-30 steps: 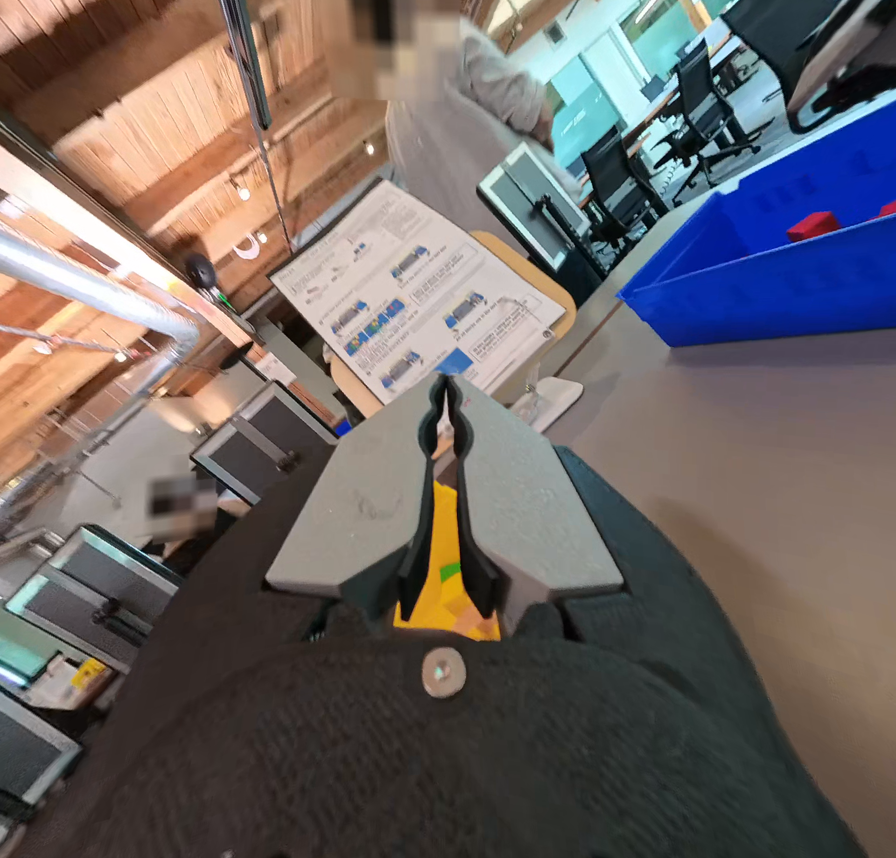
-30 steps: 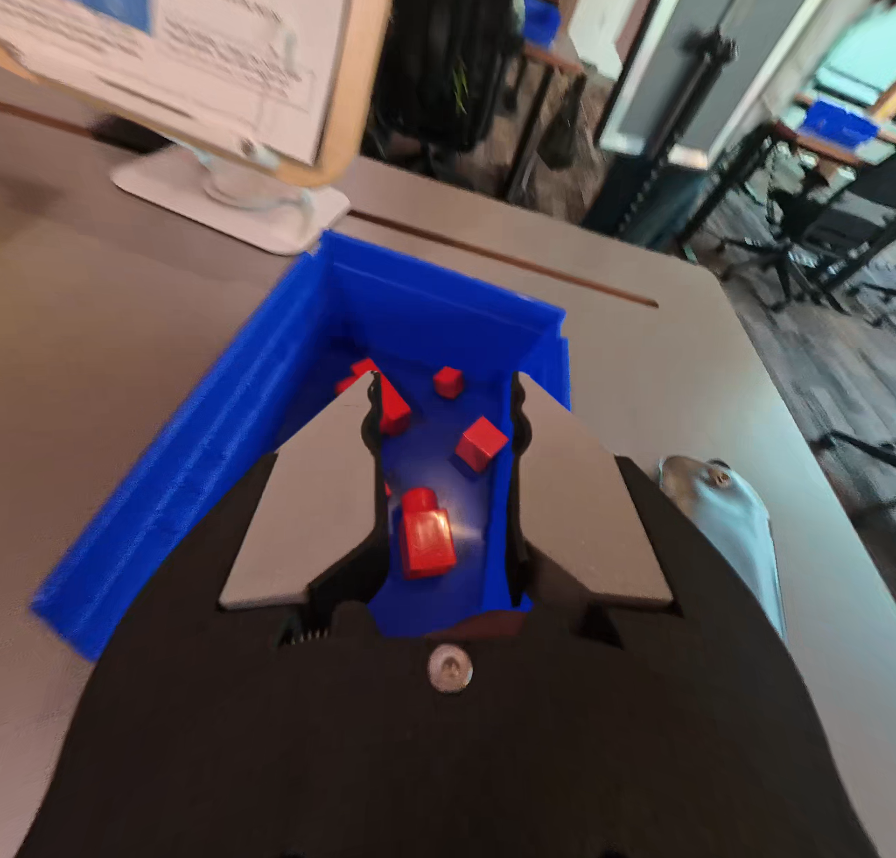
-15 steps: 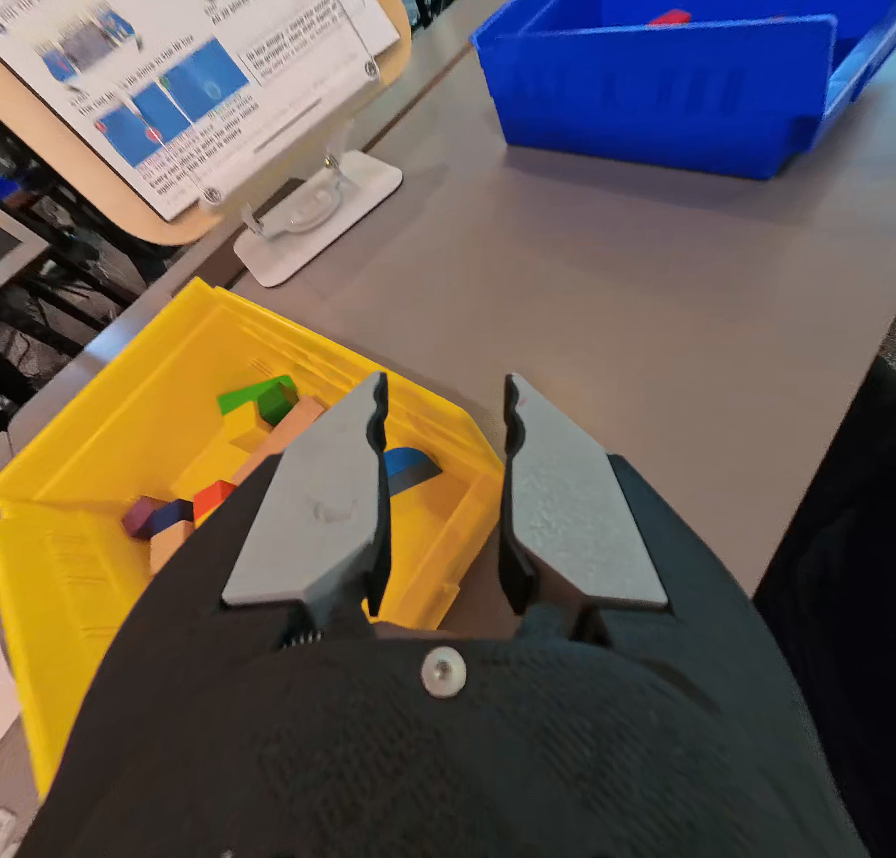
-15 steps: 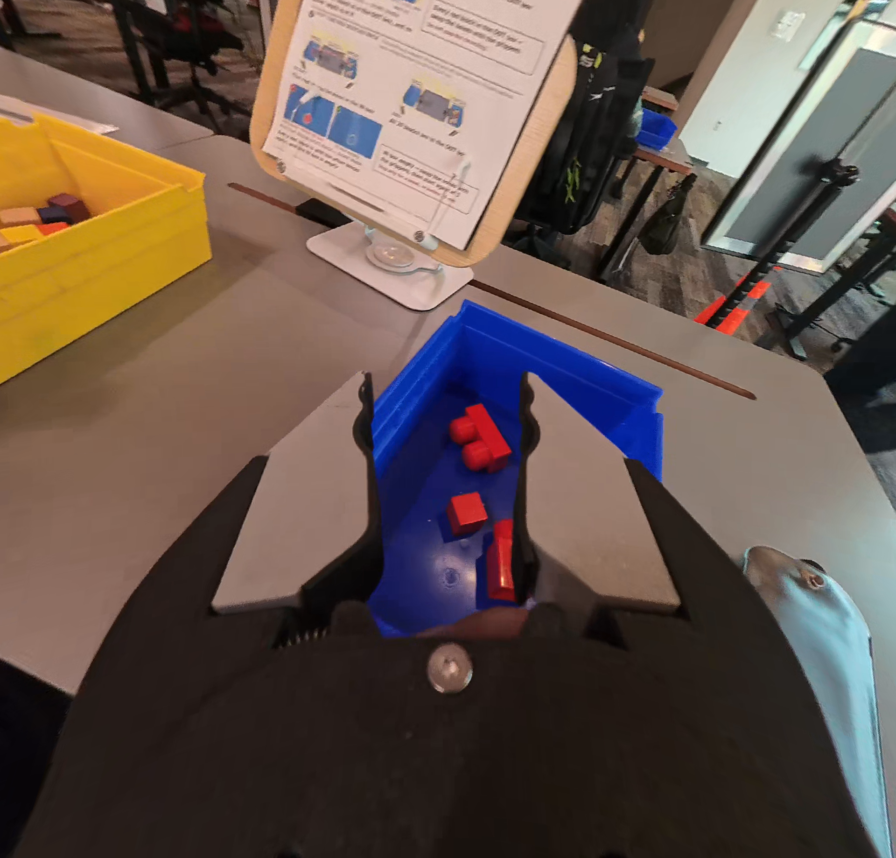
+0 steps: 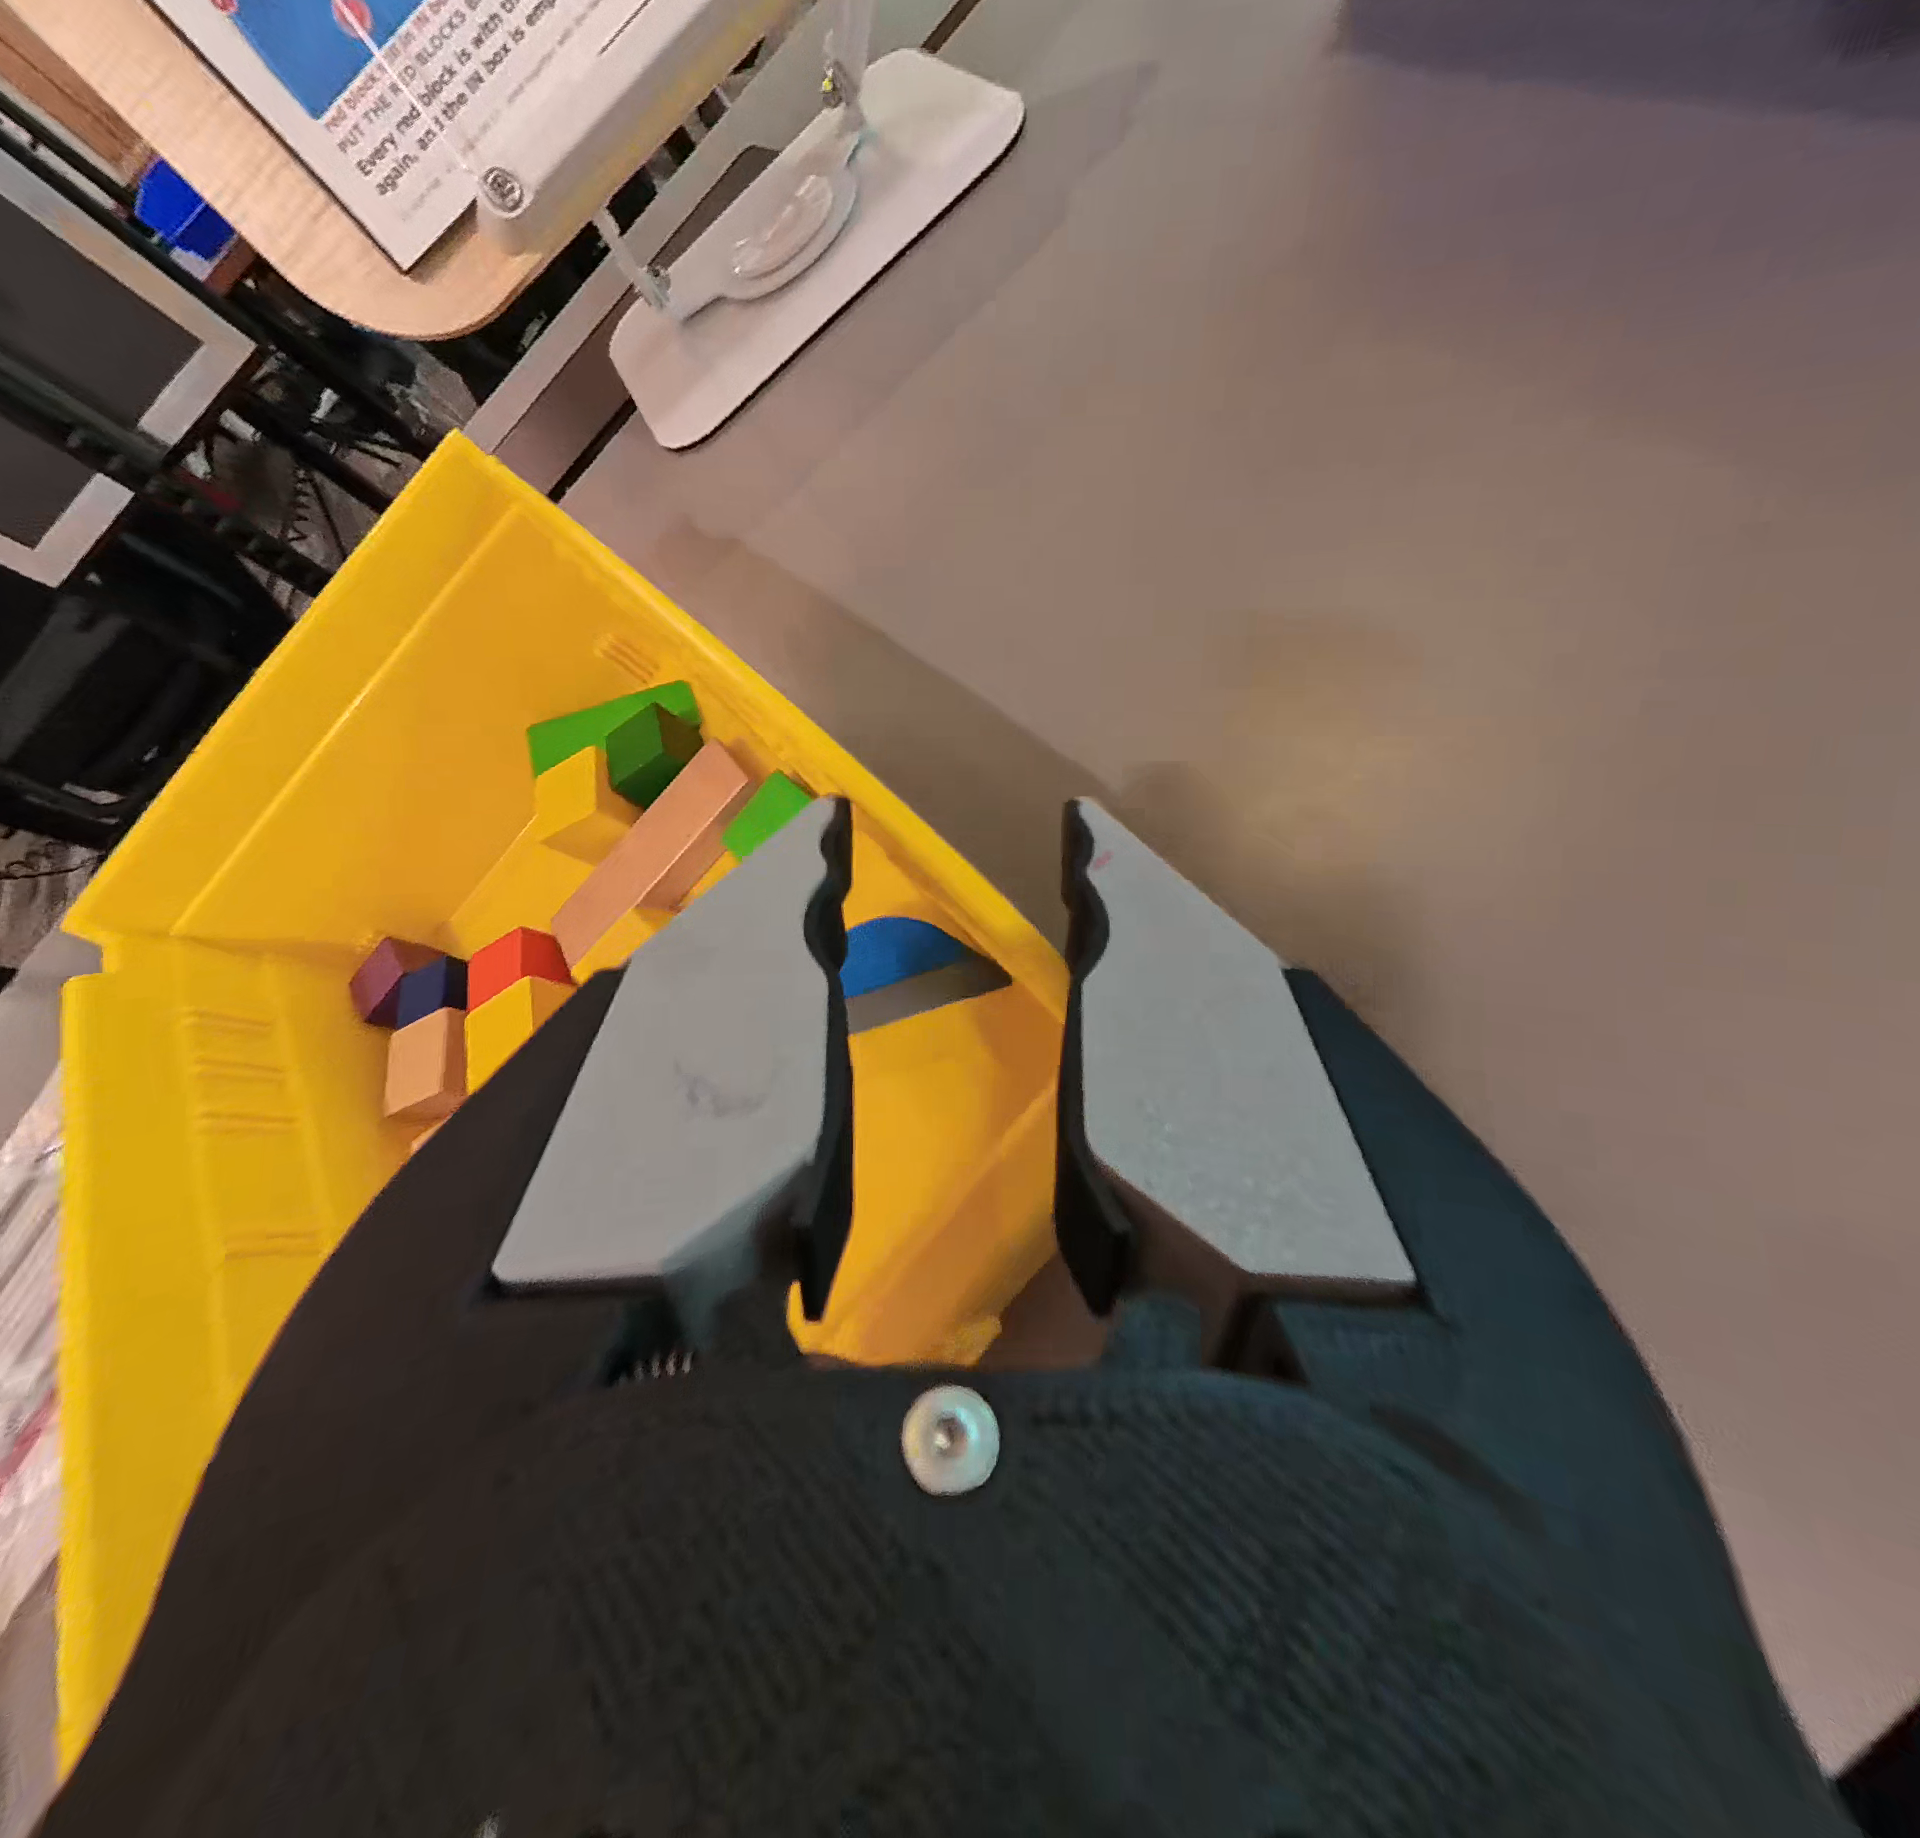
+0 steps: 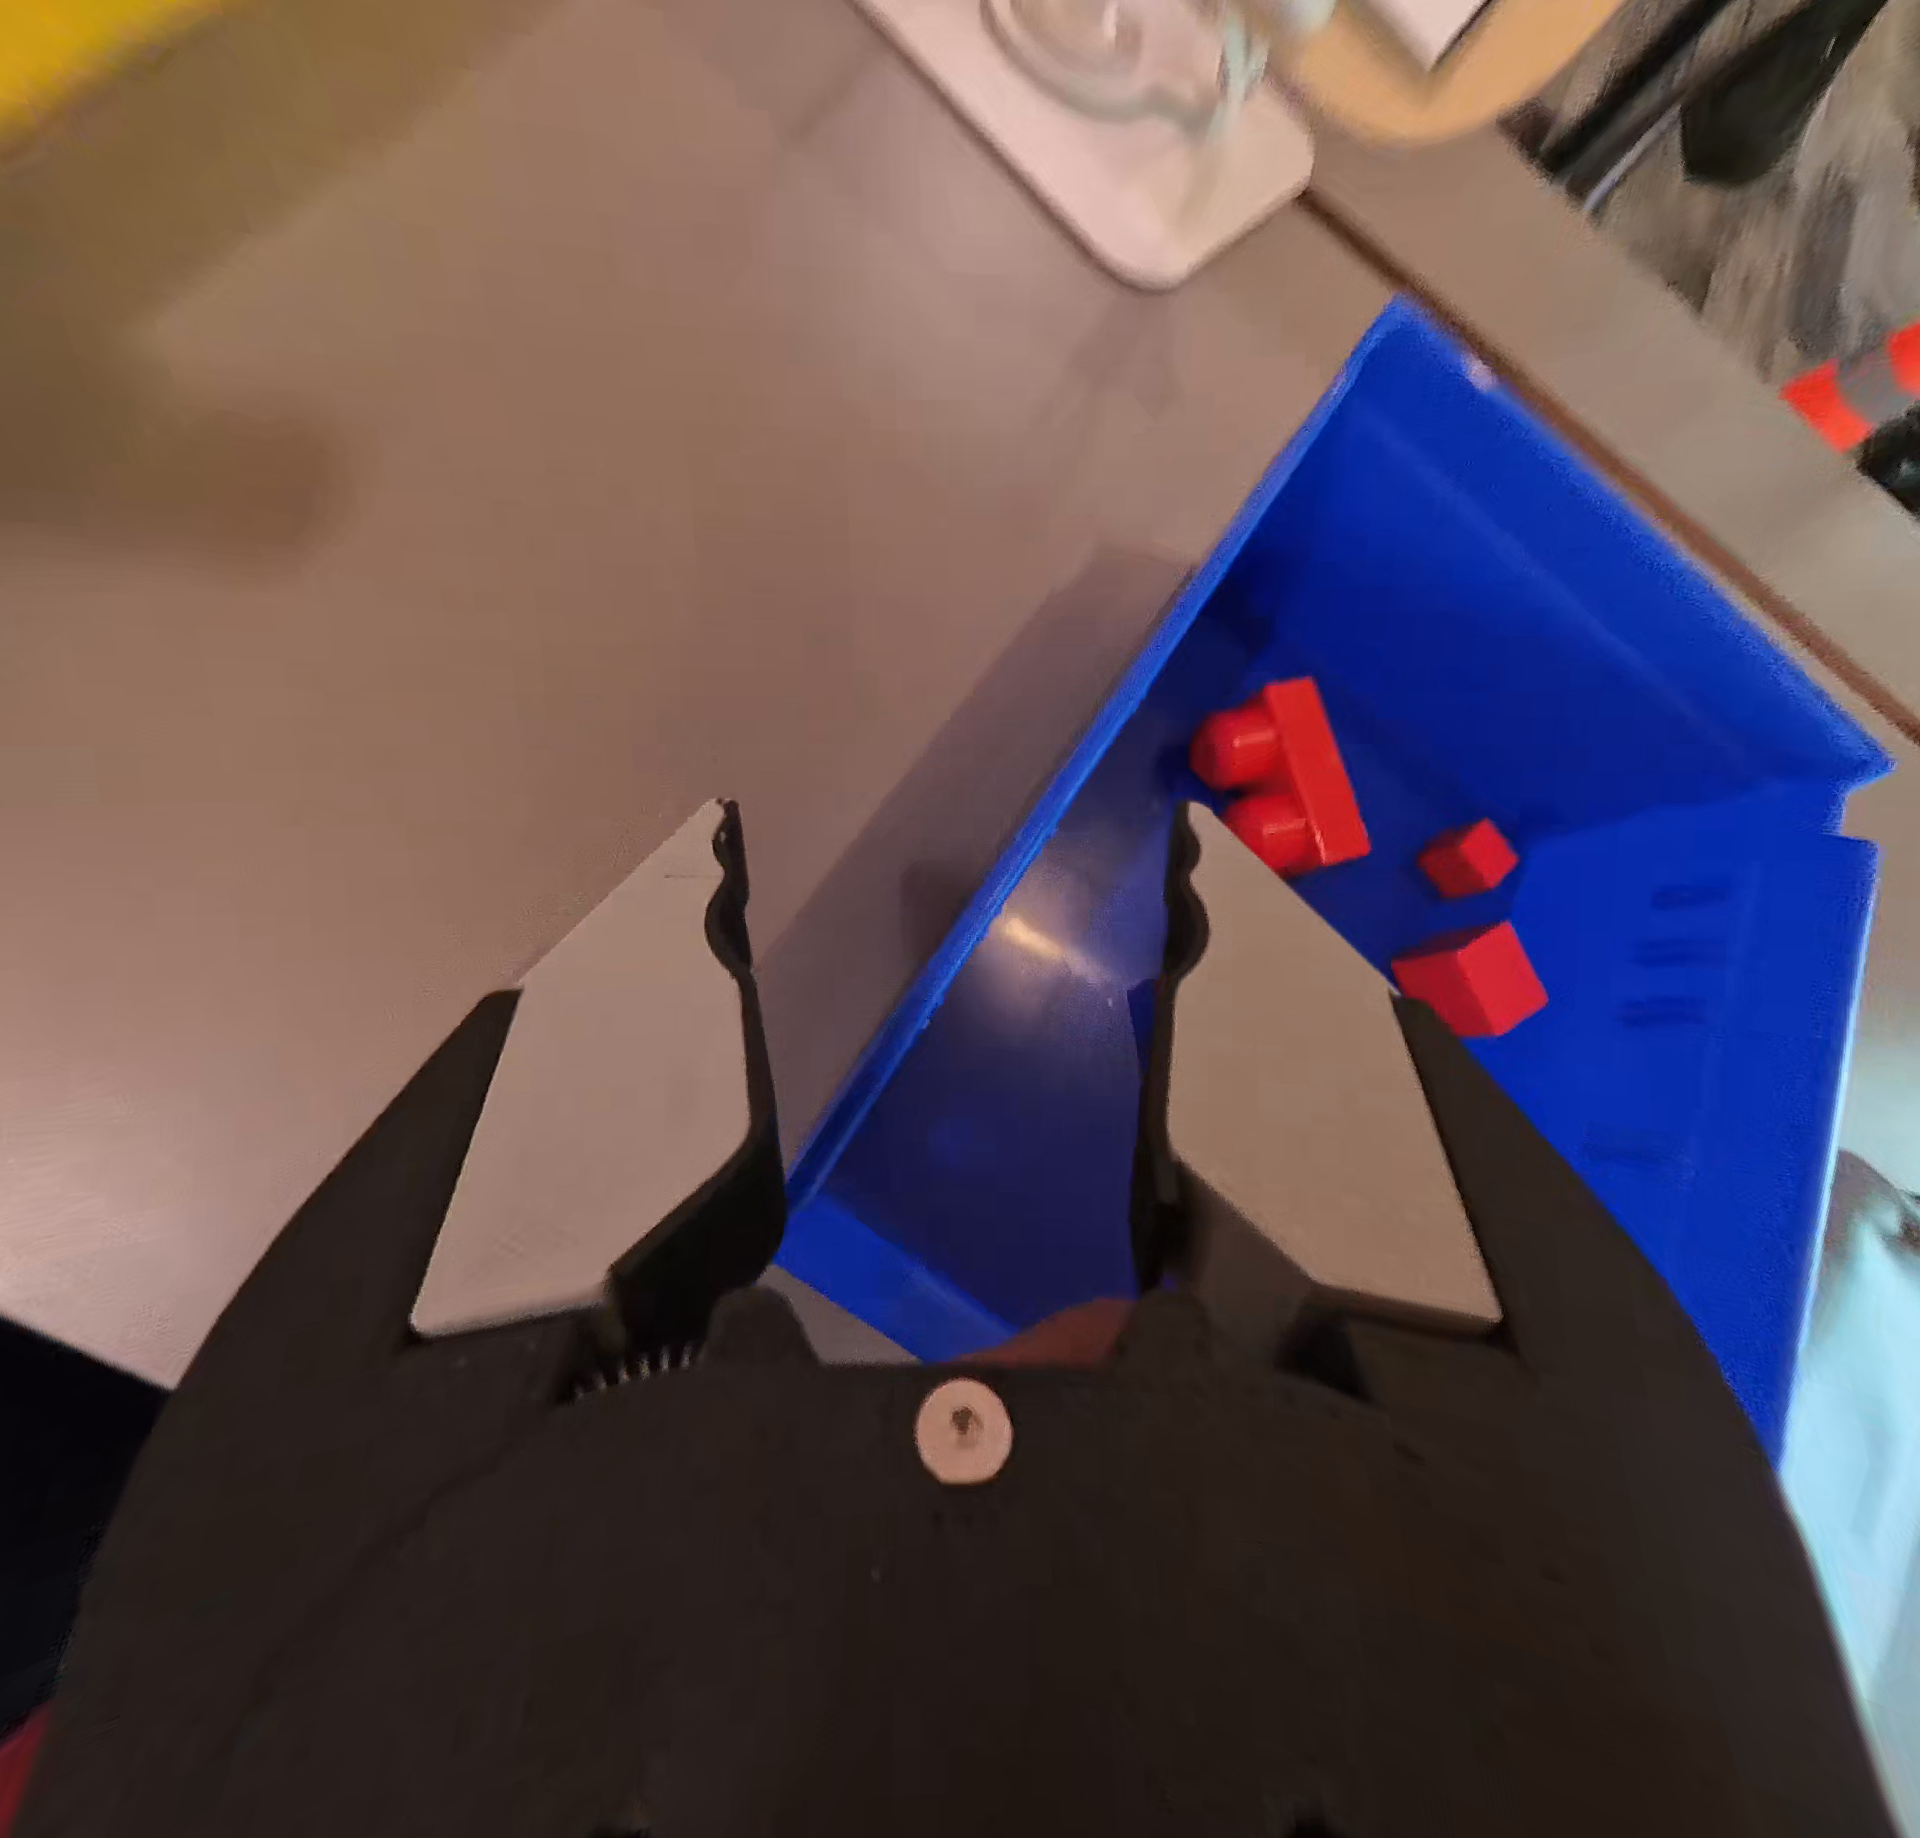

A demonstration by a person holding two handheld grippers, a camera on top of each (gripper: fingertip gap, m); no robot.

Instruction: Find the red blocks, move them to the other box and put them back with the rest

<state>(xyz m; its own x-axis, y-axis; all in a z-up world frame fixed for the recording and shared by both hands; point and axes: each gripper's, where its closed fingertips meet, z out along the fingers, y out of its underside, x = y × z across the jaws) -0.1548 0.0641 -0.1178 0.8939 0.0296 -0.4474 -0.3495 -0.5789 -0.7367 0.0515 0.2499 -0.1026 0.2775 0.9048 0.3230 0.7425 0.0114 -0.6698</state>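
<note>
Your left gripper [image 5: 948,853], pinched shut a second ago while aimed up at the ceiling, now hangs with jaws apart and empty over the right-hand corner of the yellow box [image 5: 312,708], lower centre of its frame; one red block [image 5: 516,957] still lies there, centre left among purple, tan and yellow pieces. Your right gripper [image 6: 956,838] has swung left and opened wider, holding nothing; its gap now straddles the left wall of the blue box [image 6: 1558,583]. Three red blocks [image 6: 1299,775] sit right of its tip, centre right of frame. Judgement: sorting unfinished, that red block is likely next.
</note>
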